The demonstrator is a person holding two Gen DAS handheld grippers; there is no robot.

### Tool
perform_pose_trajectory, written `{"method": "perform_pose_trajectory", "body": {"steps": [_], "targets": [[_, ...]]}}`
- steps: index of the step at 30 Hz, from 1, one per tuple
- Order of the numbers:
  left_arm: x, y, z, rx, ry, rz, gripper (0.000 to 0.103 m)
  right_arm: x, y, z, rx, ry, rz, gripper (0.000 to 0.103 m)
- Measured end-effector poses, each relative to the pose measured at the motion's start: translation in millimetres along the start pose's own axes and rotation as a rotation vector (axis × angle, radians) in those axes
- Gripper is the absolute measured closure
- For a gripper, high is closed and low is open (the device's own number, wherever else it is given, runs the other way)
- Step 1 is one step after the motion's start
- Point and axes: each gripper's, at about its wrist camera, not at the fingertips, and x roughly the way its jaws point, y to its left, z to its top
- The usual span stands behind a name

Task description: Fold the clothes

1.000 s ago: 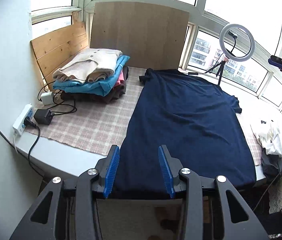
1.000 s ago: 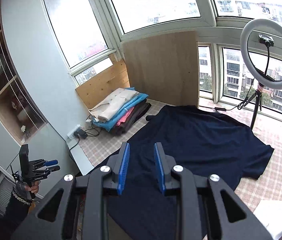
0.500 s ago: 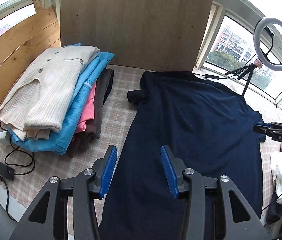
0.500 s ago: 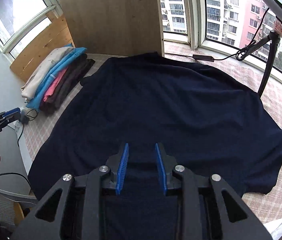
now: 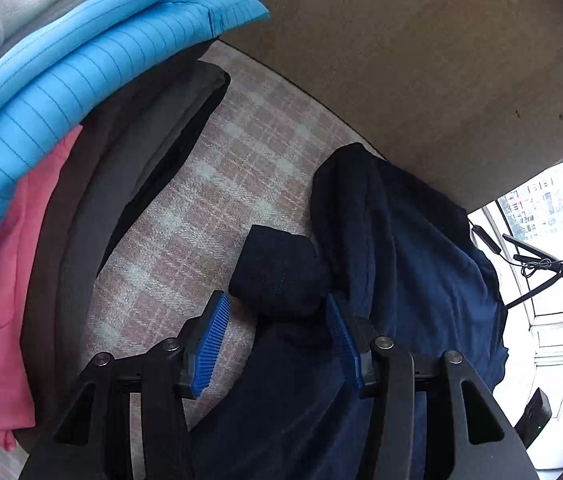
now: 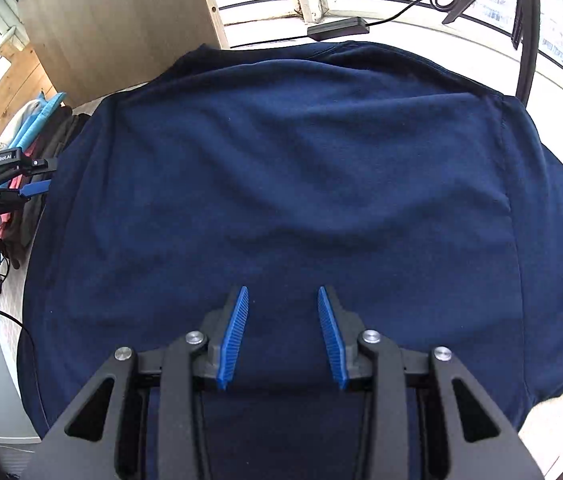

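Left wrist view showed your left tongs [image 5: 273, 320] released, jaws just widened, straddling the navy shirt's [image 5: 421, 280] bunched sleeve [image 5: 281, 272] near the folded pile [image 5: 61, 120]. Your right tongs [image 6: 281, 320] were also released, just widened, above the shirt spread over the checked surface [image 5: 209, 184].

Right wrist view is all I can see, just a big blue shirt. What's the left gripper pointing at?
Observer: The left gripper points down at the bunched sleeve. Its jaws are open and have just been opening wider.
Operator: Is it holding it?
Observer: No, the pads aren't pinching the sleeve.
Operator: What's beside the sleeve?
Observer: A strip of checked cloth, then the folded pile.
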Motion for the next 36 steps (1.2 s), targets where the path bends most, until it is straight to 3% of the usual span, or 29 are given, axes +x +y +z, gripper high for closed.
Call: {"method": "perform_pose_trajectory", "body": {"steps": [3, 4, 5, 8, 11, 14, 18, 19, 21, 23, 28, 33, 36], "targets": [[2, 4, 4, -0.012, -0.024, -0.029, 0.061, 2, 10, 1, -0.060, -0.004, -0.025, 0.055], [2, 4, 4, -0.005, -0.024, -0.033, 0.066, 3, 14, 1, -0.080, -0.005, -0.033, 0.055], [3, 2, 3, 0.006, -0.023, -0.034, 0.079, 4, 17, 1, -0.100, -0.006, -0.041, 0.054], [4, 1, 0, 0.014, -0.014, -0.050, 0.089, 6, 21, 2, -0.147, -0.011, -0.065, 0.052], [-2, -8, 1, 0.054, -0.057, -0.023, 0.097, 6, 20, 1, -0.166, -0.024, -0.062, 0.049], [-23, -23, 3, 0.128, -0.143, 0.073, 0.099, 5, 18, 0, -0.177, -0.035, -0.057, 0.049], [-85, -28, 19, 0.193, -0.401, 0.363, 0.098, 5, 20, -1, -0.194, -0.046, -0.059, 0.049], [-92, -24, 25, 0.178, -0.418, 0.396, 0.097, 5, 21, -1, -0.203, -0.045, -0.064, 0.049], [-92, -16, 35, 0.173, -0.362, 0.376, 0.092, 6, 26, -1, -0.229, -0.034, -0.082, 0.048], [-99, -15, 31, 0.198, -0.366, 0.382, 0.090, 7, 33, 5, -0.257, 0.004, -0.106, 0.048], [-127, -13, 3, 0.253, -0.379, 0.295, 0.080, -25, 70, 56, -0.367, -0.096, -0.030, 0.048], [-115, 1, -44, 0.279, -0.324, 0.248, 0.075, -21, 148, 138, -0.496, -0.194, 0.134, 0.048], [-97, 13, -62, 0.235, -0.266, 0.195, 0.075, 15, 210, 178, -0.610, -0.137, 0.257, 0.048]]}}
